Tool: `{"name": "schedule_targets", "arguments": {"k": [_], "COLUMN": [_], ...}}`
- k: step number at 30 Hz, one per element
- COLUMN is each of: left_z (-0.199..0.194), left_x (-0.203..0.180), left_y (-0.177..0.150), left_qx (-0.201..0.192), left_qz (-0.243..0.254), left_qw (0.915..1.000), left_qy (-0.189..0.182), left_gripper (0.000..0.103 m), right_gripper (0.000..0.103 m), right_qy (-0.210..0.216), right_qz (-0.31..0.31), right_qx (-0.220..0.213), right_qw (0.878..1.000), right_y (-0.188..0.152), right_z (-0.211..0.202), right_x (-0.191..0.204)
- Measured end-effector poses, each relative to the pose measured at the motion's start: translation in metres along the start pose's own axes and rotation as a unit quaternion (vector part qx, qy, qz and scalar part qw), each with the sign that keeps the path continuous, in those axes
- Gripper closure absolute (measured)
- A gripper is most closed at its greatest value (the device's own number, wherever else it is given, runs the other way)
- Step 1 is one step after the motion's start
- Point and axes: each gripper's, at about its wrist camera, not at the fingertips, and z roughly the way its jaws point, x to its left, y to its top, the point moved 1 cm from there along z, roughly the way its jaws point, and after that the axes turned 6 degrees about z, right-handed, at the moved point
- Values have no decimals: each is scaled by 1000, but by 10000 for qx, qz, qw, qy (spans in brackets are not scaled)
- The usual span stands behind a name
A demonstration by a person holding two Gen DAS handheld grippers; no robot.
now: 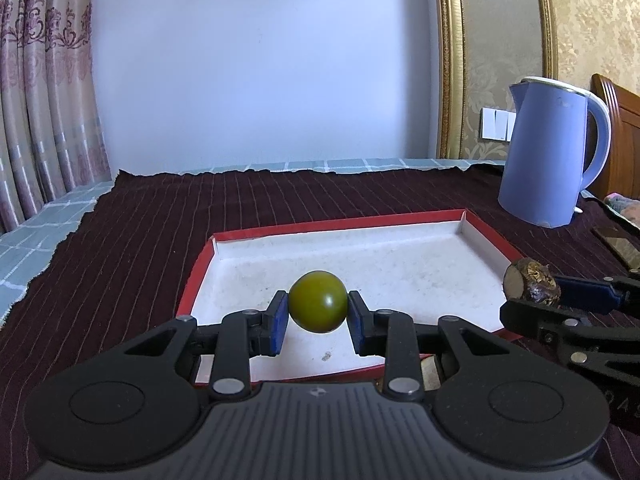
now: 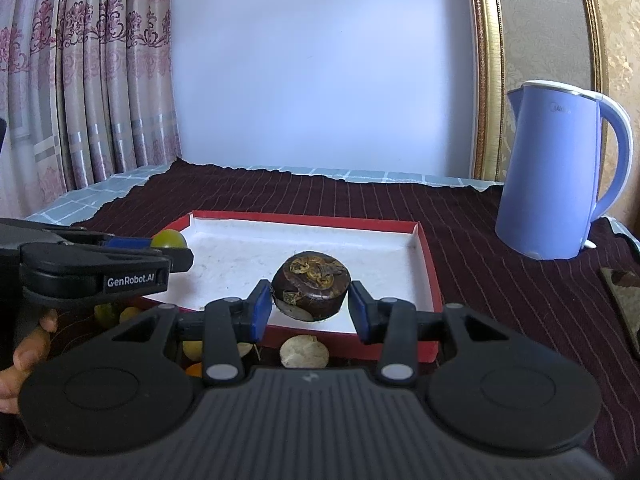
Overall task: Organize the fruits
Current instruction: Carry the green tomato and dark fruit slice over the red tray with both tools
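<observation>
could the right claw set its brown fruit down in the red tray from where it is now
Probably yes. The right claw holds the brown fruit above the red tray, whose white floor below looks bare. The left claw, holding a green fruit, stays off to the side.

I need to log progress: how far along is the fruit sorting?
Done: nothing lies in the red-rimmed tray yet. In hand: the left gripper holds a green fruit over the tray, and the right gripper holds a dark brown round piece over it. Left: several small yellow-green fruits and a pale one wait on the cloth in front of the tray.
</observation>
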Motion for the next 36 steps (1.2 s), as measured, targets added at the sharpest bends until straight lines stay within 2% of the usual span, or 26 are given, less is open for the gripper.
{"name": "schedule_targets", "arguments": {"k": [20, 36], "left_z": [7, 33], "left_x": [-3, -8], "left_y": [11, 30], "left_qx": [65, 260], "left_qz": [103, 173], "left_qw": [9997, 9989], "left_qy": [190, 356], "left_gripper": [72, 72], "right_gripper": [64, 64], "right_qy": [-16, -38], "right_qz": [-142, -191], "right_qx": [44, 208], "right_qw": [9999, 9996], "right_y": [8, 28], "right_z": [7, 37], "right_x": [0, -9]}}
